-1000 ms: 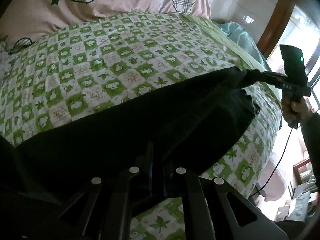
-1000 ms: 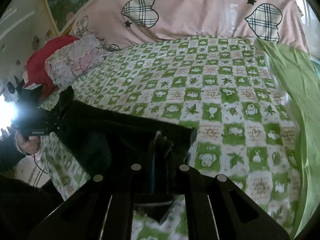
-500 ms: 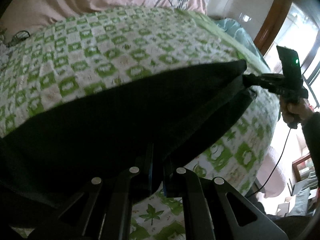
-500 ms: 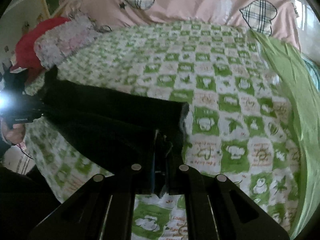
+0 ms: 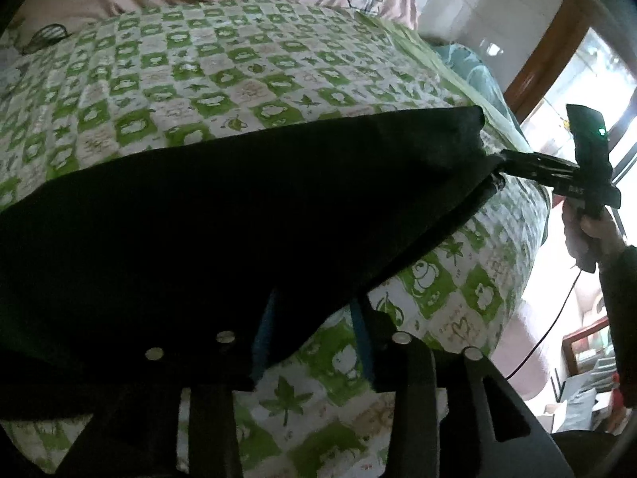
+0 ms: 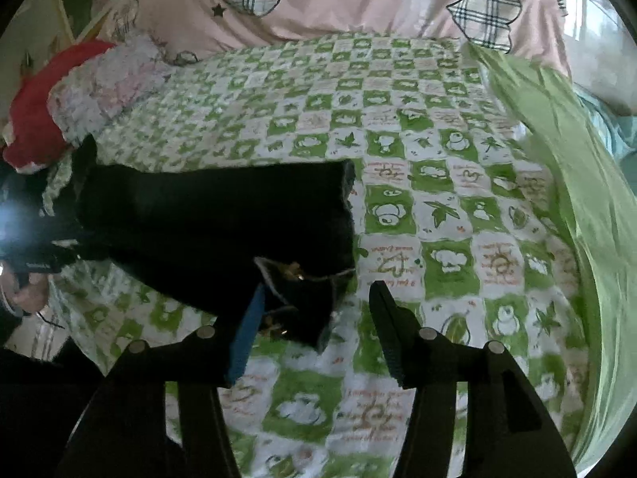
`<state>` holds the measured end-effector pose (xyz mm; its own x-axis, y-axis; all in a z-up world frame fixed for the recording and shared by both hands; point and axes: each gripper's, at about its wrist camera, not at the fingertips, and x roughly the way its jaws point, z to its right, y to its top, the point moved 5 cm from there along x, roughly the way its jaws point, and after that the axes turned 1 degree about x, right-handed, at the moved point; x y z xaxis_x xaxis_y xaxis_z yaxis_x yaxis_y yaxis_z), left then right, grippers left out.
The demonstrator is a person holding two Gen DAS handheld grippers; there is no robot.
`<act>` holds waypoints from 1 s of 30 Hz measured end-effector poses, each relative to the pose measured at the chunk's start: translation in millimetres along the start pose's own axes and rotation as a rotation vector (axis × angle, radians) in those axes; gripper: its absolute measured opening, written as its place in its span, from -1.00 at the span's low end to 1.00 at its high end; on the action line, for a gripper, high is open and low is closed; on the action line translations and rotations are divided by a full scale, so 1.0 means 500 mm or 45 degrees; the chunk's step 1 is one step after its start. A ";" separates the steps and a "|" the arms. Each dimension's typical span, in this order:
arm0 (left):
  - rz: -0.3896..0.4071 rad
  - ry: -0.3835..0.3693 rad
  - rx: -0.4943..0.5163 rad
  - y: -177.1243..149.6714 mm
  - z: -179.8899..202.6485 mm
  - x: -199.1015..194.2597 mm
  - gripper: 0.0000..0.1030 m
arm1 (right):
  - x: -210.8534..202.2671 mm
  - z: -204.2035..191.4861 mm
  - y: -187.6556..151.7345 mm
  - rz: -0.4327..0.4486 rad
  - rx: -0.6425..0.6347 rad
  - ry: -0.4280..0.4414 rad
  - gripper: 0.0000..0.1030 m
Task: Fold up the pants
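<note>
Green-checked bedspread [image 6: 450, 215] now has the black pants [image 5: 239, 215] folded across it; left gripper [image 5: 314, 334] and right gripper [image 6: 314, 318] just let go, jaws apart.

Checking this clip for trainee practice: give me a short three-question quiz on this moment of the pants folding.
1. True or false: the right gripper is clamped shut on the pants.
2. Which pattern has the bedsheet under the pants? A) green and white checks B) blue stripes C) plain grey
3. Fill in: the left gripper is ____, with a wide gap between its fingers.
Key: 1 false; 2 A; 3 open.
</note>
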<state>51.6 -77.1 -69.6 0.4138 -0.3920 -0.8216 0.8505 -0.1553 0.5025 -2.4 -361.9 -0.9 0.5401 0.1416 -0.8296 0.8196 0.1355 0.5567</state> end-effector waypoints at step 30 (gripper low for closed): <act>0.212 0.376 -0.687 -0.040 -0.331 -0.240 0.38 | 0.103 -0.381 0.092 0.097 -0.097 0.512 0.09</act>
<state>38.5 123.4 -25.7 0.5615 -0.0930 -0.8222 0.7789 0.3950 0.4872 26.9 -161.4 -9.9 0.4686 0.5236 -0.7115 0.7554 0.1799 0.6300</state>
